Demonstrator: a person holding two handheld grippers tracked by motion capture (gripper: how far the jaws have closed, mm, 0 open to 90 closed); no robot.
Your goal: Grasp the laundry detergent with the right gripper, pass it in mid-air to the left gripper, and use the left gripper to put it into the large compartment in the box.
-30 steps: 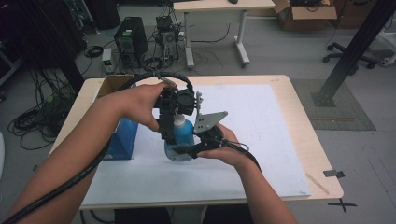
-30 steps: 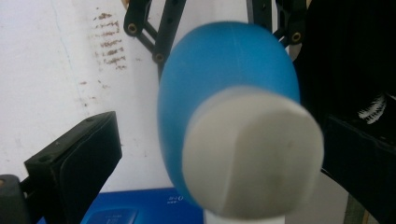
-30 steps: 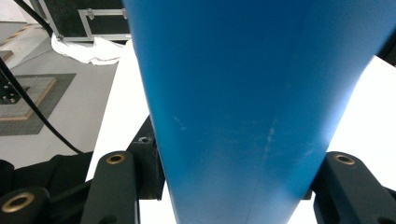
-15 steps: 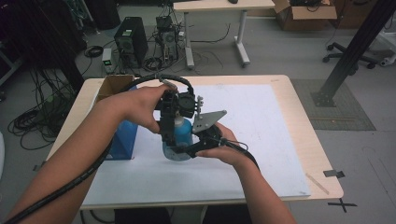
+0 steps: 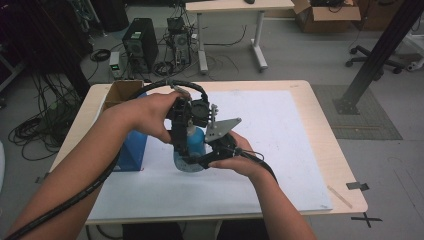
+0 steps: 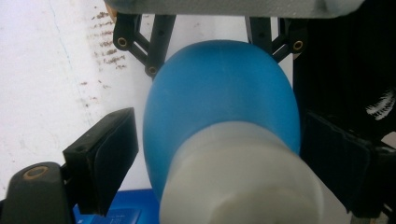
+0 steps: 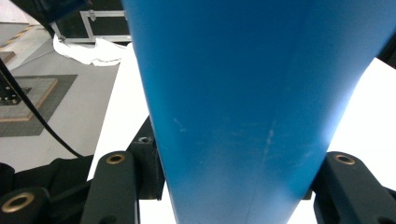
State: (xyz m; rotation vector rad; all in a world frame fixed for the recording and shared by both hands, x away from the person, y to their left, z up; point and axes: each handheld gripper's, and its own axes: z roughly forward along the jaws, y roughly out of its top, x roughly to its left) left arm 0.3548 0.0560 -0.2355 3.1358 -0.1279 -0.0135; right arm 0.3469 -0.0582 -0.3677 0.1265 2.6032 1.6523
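A blue bottle (image 5: 190, 147) with a pale cap (image 6: 238, 182) is held just above the white sheet in the middle of the table. My right gripper (image 5: 200, 161) comes in from the right, shut on the bottle's lower body (image 7: 243, 93), with both jaws pressed against its sides. My left gripper (image 5: 185, 135) points down over the bottle's top. In the left gripper view its jaws straddle the cap and the blue shoulder (image 6: 219, 93), and a gap shows between the left pad (image 6: 105, 156) and the bottle, so it is open.
A blue box (image 5: 131, 150) stands just left of the bottle, with an open cardboard box (image 5: 120, 92) behind it at the table's far left corner. The white sheet (image 5: 280, 125) covers most of the wooden table (image 5: 345, 165).
Both hands and the bottle have shifted slightly left and down. The right gripper's hold on the bottle is unchanged and the left stays over the cap.
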